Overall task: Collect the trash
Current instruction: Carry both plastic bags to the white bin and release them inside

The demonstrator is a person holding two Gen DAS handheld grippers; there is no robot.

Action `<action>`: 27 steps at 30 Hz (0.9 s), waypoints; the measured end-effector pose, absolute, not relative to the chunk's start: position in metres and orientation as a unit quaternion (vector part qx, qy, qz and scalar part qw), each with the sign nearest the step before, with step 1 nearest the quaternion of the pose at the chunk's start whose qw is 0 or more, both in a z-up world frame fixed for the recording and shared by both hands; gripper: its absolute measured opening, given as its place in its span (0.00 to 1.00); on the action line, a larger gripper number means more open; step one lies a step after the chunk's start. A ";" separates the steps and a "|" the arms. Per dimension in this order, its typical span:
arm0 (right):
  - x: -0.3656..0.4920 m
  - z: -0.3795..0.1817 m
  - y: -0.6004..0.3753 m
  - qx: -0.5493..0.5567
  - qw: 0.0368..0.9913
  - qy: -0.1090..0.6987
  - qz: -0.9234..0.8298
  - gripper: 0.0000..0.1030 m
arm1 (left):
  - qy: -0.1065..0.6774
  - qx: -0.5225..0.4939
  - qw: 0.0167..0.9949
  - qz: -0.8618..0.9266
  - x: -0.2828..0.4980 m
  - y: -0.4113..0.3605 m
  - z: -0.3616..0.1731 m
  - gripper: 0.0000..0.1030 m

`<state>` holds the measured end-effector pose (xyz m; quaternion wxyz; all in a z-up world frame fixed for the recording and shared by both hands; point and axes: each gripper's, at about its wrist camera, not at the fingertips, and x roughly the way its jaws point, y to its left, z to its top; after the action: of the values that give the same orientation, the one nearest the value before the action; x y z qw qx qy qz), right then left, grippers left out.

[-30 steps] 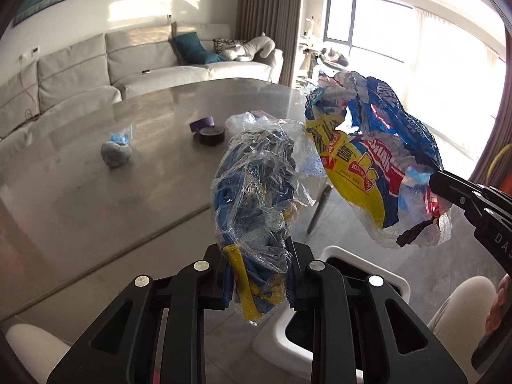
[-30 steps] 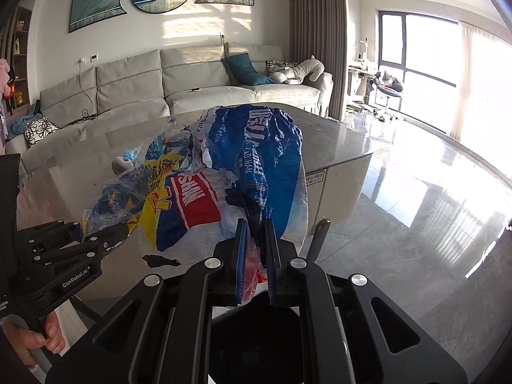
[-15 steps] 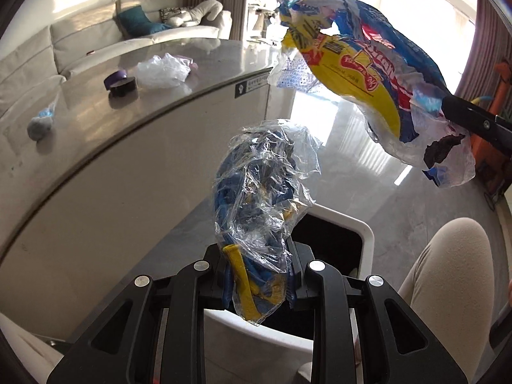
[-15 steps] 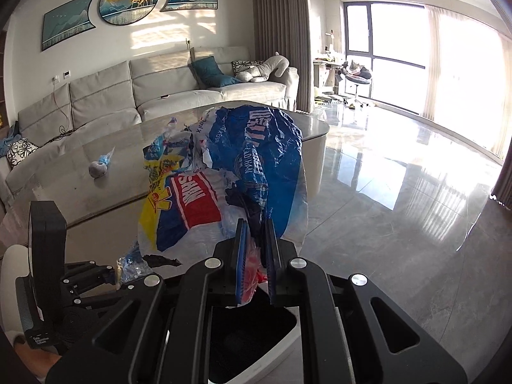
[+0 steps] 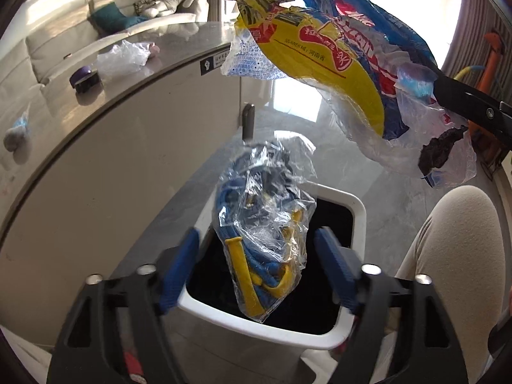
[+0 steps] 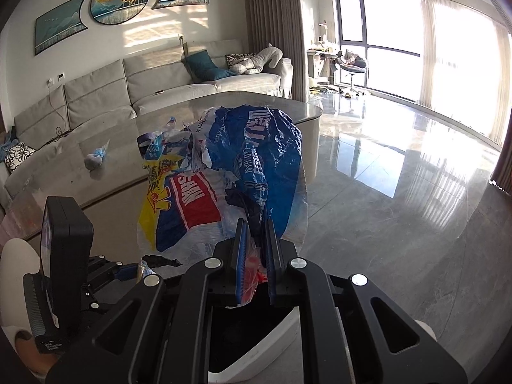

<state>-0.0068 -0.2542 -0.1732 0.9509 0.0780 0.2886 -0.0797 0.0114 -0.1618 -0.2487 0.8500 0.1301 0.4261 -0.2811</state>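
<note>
My left gripper (image 5: pixel 257 257) is open above the white bin (image 5: pixel 355 214). A crumpled clear bag with blue and yellow contents (image 5: pixel 262 224) hangs loose between its spread fingers, over the bin's dark opening. My right gripper (image 6: pixel 256 243) is shut on a big blue, yellow and red plastic wrapper (image 6: pixel 243 172), held up above the bin (image 6: pixel 265 348). That wrapper also shows in the left wrist view (image 5: pixel 336 64), with the right gripper's finger (image 5: pixel 464 105) clamping its end.
The grey table (image 5: pixel 96 121) stands left of the bin, with a crumpled clear bag (image 5: pixel 121 59), a purple tape roll (image 5: pixel 84 80) and a grey-blue wad (image 5: pixel 16 131) on it. A person's knee (image 5: pixel 448 256) is right of the bin. A sofa (image 6: pixel 144 89) stands behind.
My left gripper has dropped down over the bin and opened, letting go of the clear bag. My right gripper stays shut on the wrapper and has shifted over the bin.
</note>
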 end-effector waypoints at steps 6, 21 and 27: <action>-0.005 -0.175 -0.256 0.078 0.950 0.291 -0.079 0.12 | 0.400 0.146 0.866 -0.263 0.008 -0.159 -0.242 0.95; 0.005 -0.225 -0.244 0.106 0.928 0.353 -0.051 0.12 | 0.358 0.094 0.917 -0.150 0.031 -0.098 -0.208 0.95; 0.008 -0.242 -0.234 0.102 0.914 0.391 -0.042 0.12 | 0.349 0.072 0.925 -0.130 0.040 -0.086 -0.198 0.95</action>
<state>0.0081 -0.2340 -0.2420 0.9139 0.1016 0.3907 -0.0416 0.0397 -0.0864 -0.1976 0.9254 0.0718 0.3488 -0.1300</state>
